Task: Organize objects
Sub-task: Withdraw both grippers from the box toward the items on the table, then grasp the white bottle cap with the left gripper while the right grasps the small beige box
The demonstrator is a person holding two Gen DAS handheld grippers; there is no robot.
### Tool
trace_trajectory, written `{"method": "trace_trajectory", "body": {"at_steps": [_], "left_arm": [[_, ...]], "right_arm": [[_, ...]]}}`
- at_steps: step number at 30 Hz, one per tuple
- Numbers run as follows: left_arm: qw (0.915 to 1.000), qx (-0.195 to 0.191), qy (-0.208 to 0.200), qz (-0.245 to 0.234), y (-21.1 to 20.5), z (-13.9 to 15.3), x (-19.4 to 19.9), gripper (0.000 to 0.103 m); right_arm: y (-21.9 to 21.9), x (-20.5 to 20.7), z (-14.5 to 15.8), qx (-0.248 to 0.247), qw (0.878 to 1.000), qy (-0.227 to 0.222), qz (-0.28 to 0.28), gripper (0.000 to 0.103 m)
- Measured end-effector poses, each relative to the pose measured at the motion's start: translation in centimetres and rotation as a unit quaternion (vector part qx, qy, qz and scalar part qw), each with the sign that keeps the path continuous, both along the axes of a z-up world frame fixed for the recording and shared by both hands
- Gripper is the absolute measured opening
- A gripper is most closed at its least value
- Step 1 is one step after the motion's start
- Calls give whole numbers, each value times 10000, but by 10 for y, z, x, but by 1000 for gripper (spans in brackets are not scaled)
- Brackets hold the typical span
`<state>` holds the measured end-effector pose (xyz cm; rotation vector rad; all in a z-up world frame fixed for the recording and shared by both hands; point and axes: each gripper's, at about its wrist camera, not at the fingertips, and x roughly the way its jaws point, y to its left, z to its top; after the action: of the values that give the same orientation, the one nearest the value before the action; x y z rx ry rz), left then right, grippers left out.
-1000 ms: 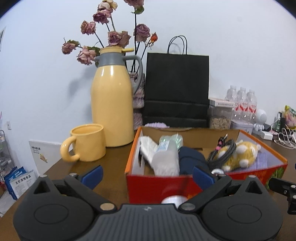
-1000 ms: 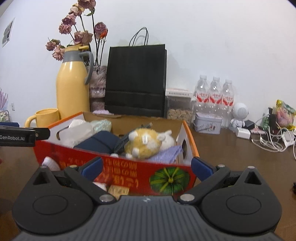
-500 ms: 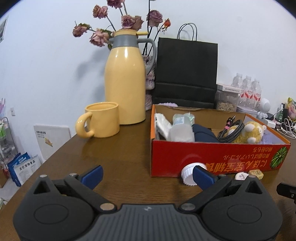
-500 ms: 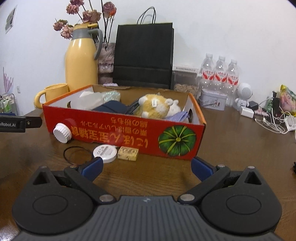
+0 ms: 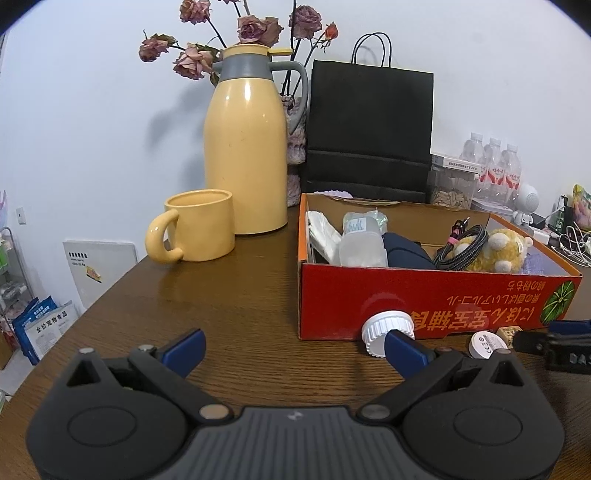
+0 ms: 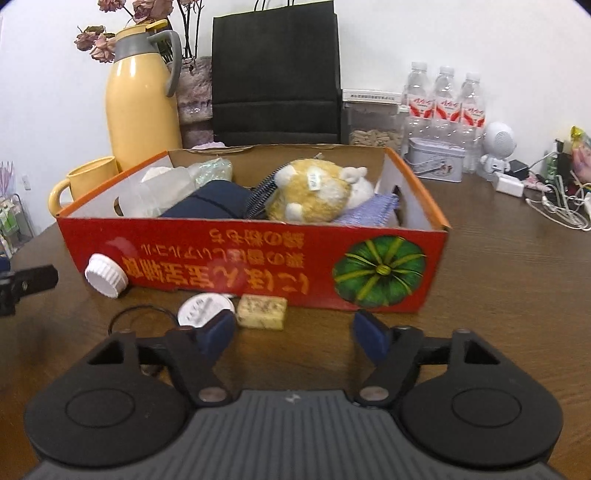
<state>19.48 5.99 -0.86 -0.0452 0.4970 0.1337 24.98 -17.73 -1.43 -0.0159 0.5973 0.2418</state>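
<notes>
Our right gripper (image 6: 293,330), jaws half-wide after just closing and holding nothing, hangs before the red cardboard box (image 6: 255,258). A small tan rectangular block (image 6: 262,311) lies just ahead against the box front, its long axis along it.

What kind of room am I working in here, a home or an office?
Probably a lived-in home or small office desk, not a lab: a wooden table against a white wall, with a yellow thermos jug and mug, dried roses, and tangled charger cables.
</notes>
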Motion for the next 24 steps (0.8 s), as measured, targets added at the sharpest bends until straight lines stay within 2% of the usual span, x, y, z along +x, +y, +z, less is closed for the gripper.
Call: {"method": "trace_trajectory", "body": {"at_steps": [1, 4, 6, 7, 8, 11, 19, 24], "left_arm": [[10000, -2, 3, -10, 0, 0, 0, 103], [10000, 14, 21, -31, -1, 0, 1, 103], [10000, 26, 28, -38, -2, 0, 2, 103], [10000, 29, 32, -42, -2, 0, 2, 103], [10000, 31, 36, -44, -2, -1, 2, 103], [10000, 21, 55, -74, -3, -1, 4, 103], [9993, -27, 197, -308, -22, -5, 20, 103], [9989, 94, 437, -134, -42, -10, 42, 103]], "right_arm": [[2, 2, 0, 27, 10000, 4, 17, 66], [7, 8, -1, 38, 9999, 97, 58, 54], [7, 12, -2, 94, 9997, 209, 80, 42], [7, 13, -3, 127, 9996, 238, 109, 40], [6, 12, -2, 175, 9995, 239, 127, 32], [3, 8, -3, 300, 9992, 225, 158, 31], [-9, -7, 4, 309, 9994, -147, 46, 31], [-16, -12, 5, 287, 9993, -239, 8, 31]]}}
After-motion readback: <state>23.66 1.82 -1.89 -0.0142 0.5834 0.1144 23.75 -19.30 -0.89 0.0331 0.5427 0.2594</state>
